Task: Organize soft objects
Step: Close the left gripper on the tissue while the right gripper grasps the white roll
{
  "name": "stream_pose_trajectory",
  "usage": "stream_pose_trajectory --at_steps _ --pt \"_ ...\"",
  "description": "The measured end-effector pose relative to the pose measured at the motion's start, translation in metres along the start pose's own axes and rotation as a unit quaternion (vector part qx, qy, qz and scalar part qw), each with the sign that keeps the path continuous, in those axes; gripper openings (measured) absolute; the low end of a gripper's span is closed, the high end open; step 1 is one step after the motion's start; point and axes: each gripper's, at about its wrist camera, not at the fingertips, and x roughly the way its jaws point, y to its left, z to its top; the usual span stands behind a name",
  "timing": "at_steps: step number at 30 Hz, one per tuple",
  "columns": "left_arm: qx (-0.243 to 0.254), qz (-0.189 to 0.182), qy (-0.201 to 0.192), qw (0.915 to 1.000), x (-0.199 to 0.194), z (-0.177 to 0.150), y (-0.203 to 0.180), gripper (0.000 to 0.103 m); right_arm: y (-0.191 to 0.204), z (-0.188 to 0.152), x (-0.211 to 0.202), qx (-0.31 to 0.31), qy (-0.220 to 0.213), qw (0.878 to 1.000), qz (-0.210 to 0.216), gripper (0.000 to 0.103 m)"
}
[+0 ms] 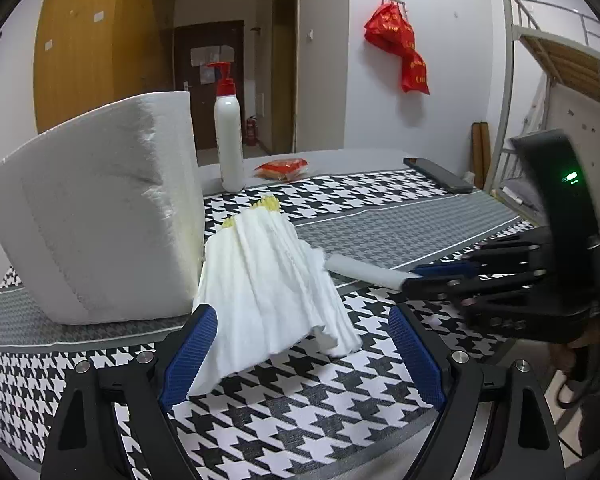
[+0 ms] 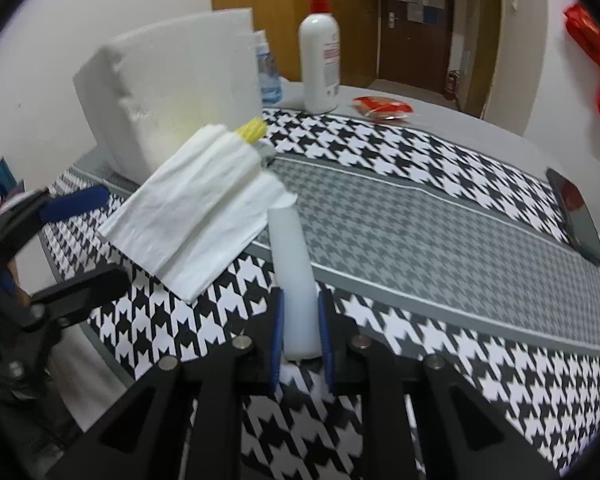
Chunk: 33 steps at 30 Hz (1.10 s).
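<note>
A folded white tissue (image 1: pixel 272 280) (image 2: pixel 196 208) lies draped over something with a yellow tip (image 2: pixel 252 130) on the houndstooth tablecloth (image 1: pixel 300 400), and leans towards a white foam block (image 1: pixel 100 216) (image 2: pixel 172 92). My left gripper (image 1: pixel 304 356) (image 2: pixel 78 246) is open, its blue pads on either side of the tissue's near edge; the left pad (image 1: pixel 192 356) is close against the tissue. My right gripper (image 2: pixel 302 332) (image 1: pixel 432 276) is shut on a white plastic tube (image 2: pixel 294 272) (image 1: pixel 364 272). The tube's far end reaches the tissue's right edge.
Behind the foam block stand a white pump bottle with a red top (image 1: pixel 230 136) (image 2: pixel 320 60) and a blue-labelled bottle (image 2: pixel 268 72). A red packet (image 1: pixel 284 168) (image 2: pixel 384 106) and a dark phone (image 1: pixel 440 176) (image 2: pixel 576 216) lie farther back. A metal bunk bed (image 1: pixel 540 60) stands at the right.
</note>
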Motion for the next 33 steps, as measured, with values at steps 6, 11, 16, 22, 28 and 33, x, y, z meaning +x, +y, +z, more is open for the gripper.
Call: stream_pose_trajectory --at_steps 6,11,16,22,28,33 --pt "-0.001 0.035 0.016 0.9992 0.016 0.006 -0.002 0.085 -0.012 -0.016 -0.026 0.040 -0.023 0.999 0.014 0.020" --pt "-0.008 0.043 0.052 0.9977 0.030 0.005 0.000 0.049 -0.018 -0.025 -0.036 0.065 -0.036 0.997 0.021 0.020" --pt "-0.010 0.049 0.061 0.9969 0.030 0.002 0.000 0.018 -0.023 -0.030 -0.039 0.083 -0.043 0.995 0.028 0.020" --pt "0.005 0.014 0.048 0.9987 0.014 0.003 -0.009 0.002 -0.032 -0.034 -0.044 0.101 -0.057 0.993 0.035 0.020" --pt "0.012 -0.035 0.011 0.9993 -0.014 0.022 -0.019 0.002 -0.042 -0.037 -0.056 0.117 -0.075 0.990 0.035 0.020" --pt "0.006 -0.067 -0.024 0.9974 -0.044 0.034 -0.017 0.002 -0.041 -0.039 -0.065 0.118 -0.088 0.988 0.038 0.020"
